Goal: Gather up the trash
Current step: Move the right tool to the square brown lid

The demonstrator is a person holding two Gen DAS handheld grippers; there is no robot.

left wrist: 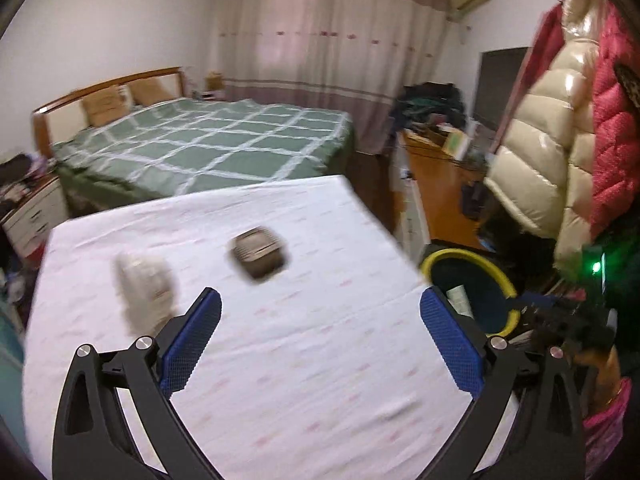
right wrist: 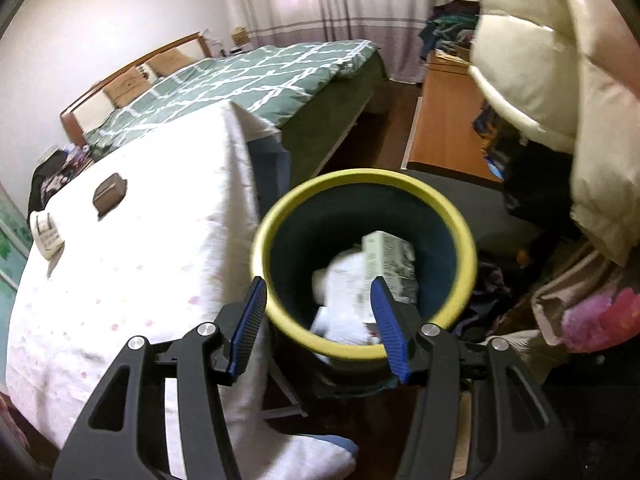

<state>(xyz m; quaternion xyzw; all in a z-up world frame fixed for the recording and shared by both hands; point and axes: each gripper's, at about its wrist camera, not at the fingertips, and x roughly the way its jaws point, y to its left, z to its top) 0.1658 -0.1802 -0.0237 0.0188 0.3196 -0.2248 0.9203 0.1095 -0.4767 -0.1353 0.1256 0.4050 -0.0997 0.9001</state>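
Note:
A table under a white flowered cloth [left wrist: 280,360] [right wrist: 140,280] carries a brown box [left wrist: 260,254] [right wrist: 109,193] and a crumpled white packet [left wrist: 146,292] [right wrist: 47,236]. My left gripper [left wrist: 320,292] hangs above the cloth, open wide, with nothing between its blue pads; both items lie ahead of it. A dark bin with a yellow rim [left wrist: 468,254] [right wrist: 280,216] stands off the table's right edge. My right gripper [right wrist: 319,280] is over the bin, jaws apart and gripping nothing. Inside the bin lie a printed carton [right wrist: 390,260] and a blurred white wrapper [right wrist: 344,288].
A bed with a green checked cover [left wrist: 208,140] stands behind the table. A wooden desk [left wrist: 440,168] [right wrist: 448,128] piled with clothes is at the back right. Puffy cream and red coats [left wrist: 560,140] hang close on the right. A drawer unit [left wrist: 36,212] sits at the left.

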